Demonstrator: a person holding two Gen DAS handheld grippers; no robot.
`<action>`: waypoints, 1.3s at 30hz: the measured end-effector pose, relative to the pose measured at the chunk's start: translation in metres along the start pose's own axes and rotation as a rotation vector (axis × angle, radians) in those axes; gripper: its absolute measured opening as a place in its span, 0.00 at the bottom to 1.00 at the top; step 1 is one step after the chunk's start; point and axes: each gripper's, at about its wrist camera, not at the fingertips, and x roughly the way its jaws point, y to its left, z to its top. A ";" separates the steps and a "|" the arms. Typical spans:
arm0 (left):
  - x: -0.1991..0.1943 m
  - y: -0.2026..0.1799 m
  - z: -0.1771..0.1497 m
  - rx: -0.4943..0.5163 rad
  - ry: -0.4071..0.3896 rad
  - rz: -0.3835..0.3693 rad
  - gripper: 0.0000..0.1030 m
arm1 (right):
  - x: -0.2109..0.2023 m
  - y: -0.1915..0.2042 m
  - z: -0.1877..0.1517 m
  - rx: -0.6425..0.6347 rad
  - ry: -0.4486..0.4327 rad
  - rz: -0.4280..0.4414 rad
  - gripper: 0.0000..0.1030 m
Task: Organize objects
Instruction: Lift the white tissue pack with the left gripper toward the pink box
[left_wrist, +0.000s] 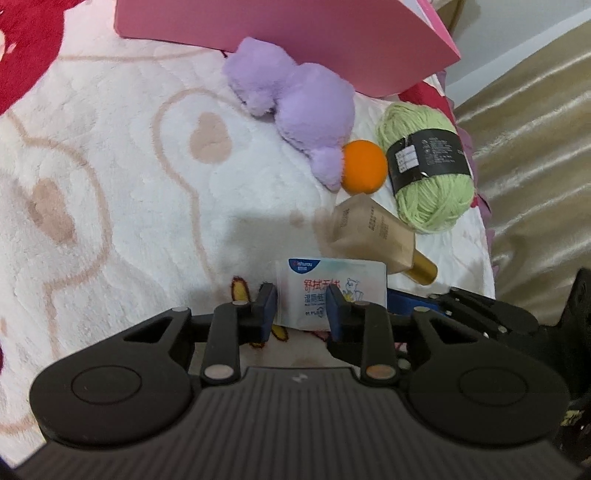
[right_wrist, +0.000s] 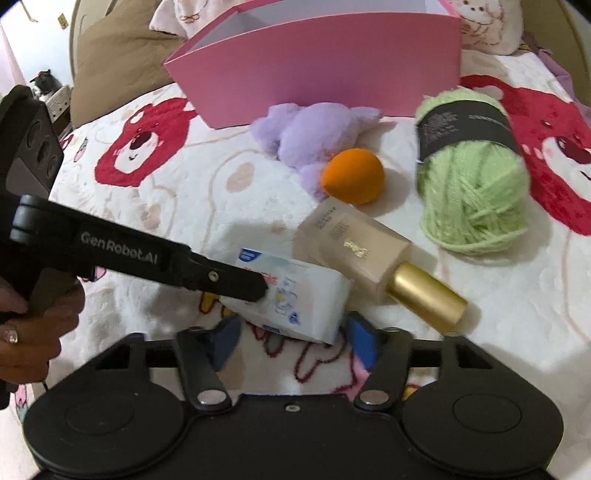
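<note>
Left wrist: jaws hide the wipes pack's (left_wrist: 332, 291) bottom (text blurred).

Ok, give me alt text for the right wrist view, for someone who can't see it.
On a bear-print blanket, the left tongs pinch a wipes pack lying between the right tongs' blue pads. Behind it lie a gold-capped bottle, an orange sponge, green yarn, a purple plush and a pink box.
</note>
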 end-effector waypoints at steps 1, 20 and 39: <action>0.000 -0.001 -0.001 0.002 0.001 0.001 0.27 | 0.000 0.002 0.001 -0.002 0.002 -0.008 0.62; -0.060 -0.042 0.005 0.136 -0.061 -0.057 0.25 | -0.052 0.030 0.026 -0.159 -0.050 -0.023 0.81; -0.171 -0.106 0.072 0.317 -0.212 0.003 0.25 | -0.142 0.047 0.115 -0.279 -0.222 0.022 0.53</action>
